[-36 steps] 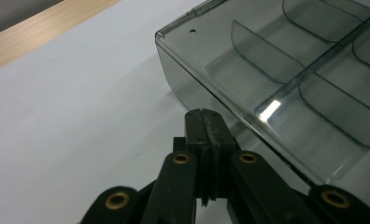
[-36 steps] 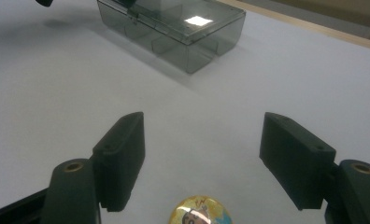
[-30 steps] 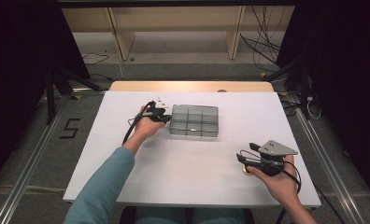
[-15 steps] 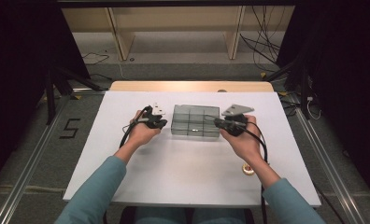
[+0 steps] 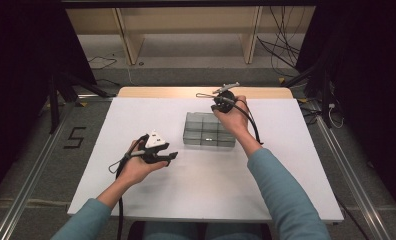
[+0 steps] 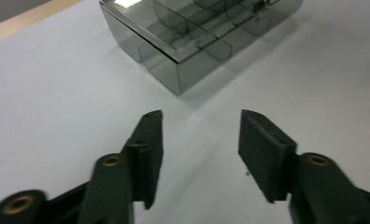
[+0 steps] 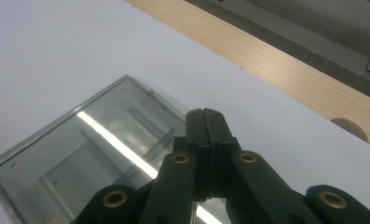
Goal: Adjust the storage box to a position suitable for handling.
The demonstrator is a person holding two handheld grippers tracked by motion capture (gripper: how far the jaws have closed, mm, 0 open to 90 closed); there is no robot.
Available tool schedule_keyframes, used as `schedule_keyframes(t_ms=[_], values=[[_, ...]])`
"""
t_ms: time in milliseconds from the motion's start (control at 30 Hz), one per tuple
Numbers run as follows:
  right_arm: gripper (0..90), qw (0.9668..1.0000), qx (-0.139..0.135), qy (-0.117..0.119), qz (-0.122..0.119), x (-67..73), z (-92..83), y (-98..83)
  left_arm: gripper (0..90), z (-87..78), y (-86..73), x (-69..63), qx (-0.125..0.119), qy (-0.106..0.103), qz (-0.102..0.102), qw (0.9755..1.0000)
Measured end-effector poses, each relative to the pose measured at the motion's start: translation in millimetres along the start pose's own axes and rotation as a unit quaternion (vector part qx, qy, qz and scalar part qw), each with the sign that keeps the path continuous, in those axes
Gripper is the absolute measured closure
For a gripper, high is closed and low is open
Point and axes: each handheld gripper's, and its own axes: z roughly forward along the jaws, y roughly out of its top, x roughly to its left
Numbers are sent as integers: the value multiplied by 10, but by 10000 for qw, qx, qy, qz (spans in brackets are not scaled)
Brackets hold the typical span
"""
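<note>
From my feed, the white tabletop [image 5: 136, 130] has a pale wooden edge [image 5: 156, 92] at its far side. Beyond the tabletop stands a light wooden shelf frame [image 5: 186, 30] on grey floor [image 5: 31, 150], with black cables [image 5: 281, 50] right of it. Left of the tabletop the floor bears a marked "5" [image 5: 75, 137]. Dark curtains [image 5: 16, 60] flank everything.

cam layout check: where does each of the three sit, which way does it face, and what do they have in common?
High view: above the person's side, facing forward and down on the white table; forearms, left gripper, right gripper.
Left gripper view: on that gripper, looking low across the table at the clear box; open jaws.
Right gripper view: above the box lid, looking down; shut jaws.
Shared: box and table.
</note>
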Motion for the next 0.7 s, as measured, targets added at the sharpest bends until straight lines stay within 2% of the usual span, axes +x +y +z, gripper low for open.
schedule_keyframes(t_ms=[67, 200, 433, 500, 567, 700], values=[[900, 10000, 46, -21, 52, -7, 124, 100, 379, -44, -46, -55, 11, 7, -2, 10000], [900, 9998, 173, -54, 47, -22, 249, 189, 304, -126, -132, -172, 18, -42, -87, 10000], [900, 9988, 443, -190, 75, -107, 413, 215, 289, -257, -211, -298, -34, -194, -83, 9998], [900, 9983, 519, -215, 154, -155, 468, 207, 290, -277, -230, -314, -51, -185, -103, 9998], [900, 9980, 558, -200, 206, -166, 498, 200, 295, -288, -269, -315, 22, -152, -33, 9999], [900, 9977, 615, -209, 214, -176, 546, 199, 299, -291, -301, -321, 32, -145, -51, 9999]])
